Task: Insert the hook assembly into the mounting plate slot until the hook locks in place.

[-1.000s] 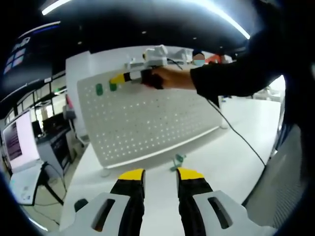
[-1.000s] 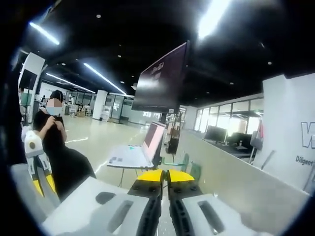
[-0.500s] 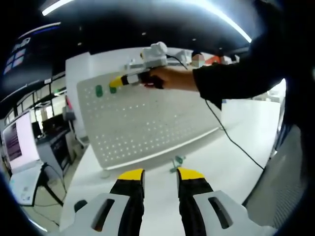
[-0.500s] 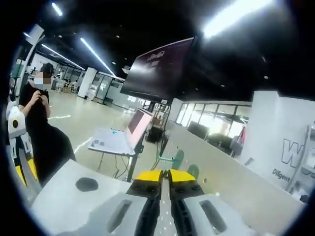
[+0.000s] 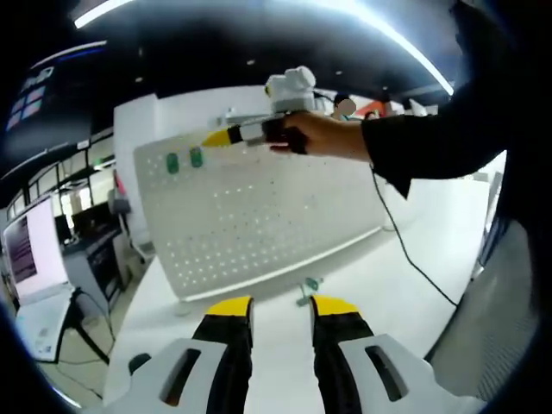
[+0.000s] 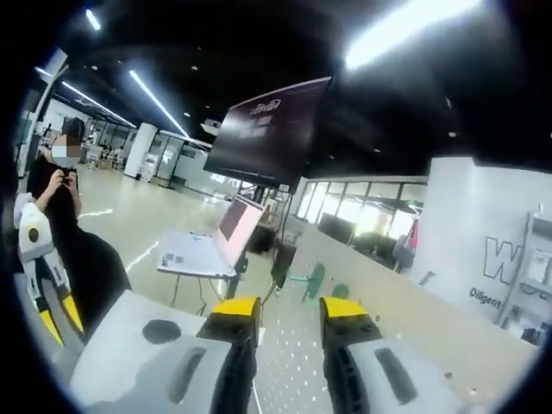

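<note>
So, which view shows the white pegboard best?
The left gripper view. The whole face of the pegboard stands upright there on the table, with two green hooks near its top left corner. In the right gripper view the pegboard is seen from close, at a flat angle, past the open right gripper.

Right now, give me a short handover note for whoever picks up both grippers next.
Right gripper: open, empty, held up by the top left of the pegboard.
Left gripper: open, empty, low over the white table.
Two green hooks sit on the pegboard's upper left.
One more green hook lies on the table at the board's foot.
Left to do: pick up that hook and fit it.
</note>
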The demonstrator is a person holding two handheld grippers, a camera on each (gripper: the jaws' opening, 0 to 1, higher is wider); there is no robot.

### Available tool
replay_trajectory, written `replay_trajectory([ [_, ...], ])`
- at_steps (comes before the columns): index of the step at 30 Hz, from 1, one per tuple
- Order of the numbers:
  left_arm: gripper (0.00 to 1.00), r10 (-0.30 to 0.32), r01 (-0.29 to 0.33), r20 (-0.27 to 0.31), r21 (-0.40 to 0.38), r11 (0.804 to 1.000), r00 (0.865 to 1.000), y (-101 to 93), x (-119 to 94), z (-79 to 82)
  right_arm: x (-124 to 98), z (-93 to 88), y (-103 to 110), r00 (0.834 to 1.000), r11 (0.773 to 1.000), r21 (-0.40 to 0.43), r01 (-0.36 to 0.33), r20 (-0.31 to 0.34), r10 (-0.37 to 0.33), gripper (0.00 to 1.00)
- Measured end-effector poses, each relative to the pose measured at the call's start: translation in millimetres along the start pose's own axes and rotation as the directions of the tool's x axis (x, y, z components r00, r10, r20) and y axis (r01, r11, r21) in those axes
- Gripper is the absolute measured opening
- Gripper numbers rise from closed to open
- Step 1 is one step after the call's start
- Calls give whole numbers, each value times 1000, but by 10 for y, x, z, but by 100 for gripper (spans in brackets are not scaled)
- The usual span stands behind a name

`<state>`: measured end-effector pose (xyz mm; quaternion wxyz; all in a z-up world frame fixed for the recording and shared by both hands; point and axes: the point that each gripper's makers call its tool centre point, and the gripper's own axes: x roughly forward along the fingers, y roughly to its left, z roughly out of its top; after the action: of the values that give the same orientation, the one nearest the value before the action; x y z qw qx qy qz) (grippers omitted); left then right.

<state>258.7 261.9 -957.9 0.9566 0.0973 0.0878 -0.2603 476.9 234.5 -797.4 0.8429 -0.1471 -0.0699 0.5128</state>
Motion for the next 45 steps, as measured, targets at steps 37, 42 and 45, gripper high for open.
replay_trajectory([
  [37, 27, -85, 84, 39, 21, 996, 996, -159, -15, 73, -1610, -531, 815, 976, 947, 248, 202, -127, -175, 32],
  [42, 27, -90, 90, 45, 16, 996, 995, -160, -23, 80, -1601, -688, 896, 971, 940, 266, 215, -159, -177, 31],
  [45, 27, -103, 102, 43, 24, 995, 994, -185, -23, 75, -1577, -755, 952, 969, 938, 267, 219, -176, -176, 31],
])
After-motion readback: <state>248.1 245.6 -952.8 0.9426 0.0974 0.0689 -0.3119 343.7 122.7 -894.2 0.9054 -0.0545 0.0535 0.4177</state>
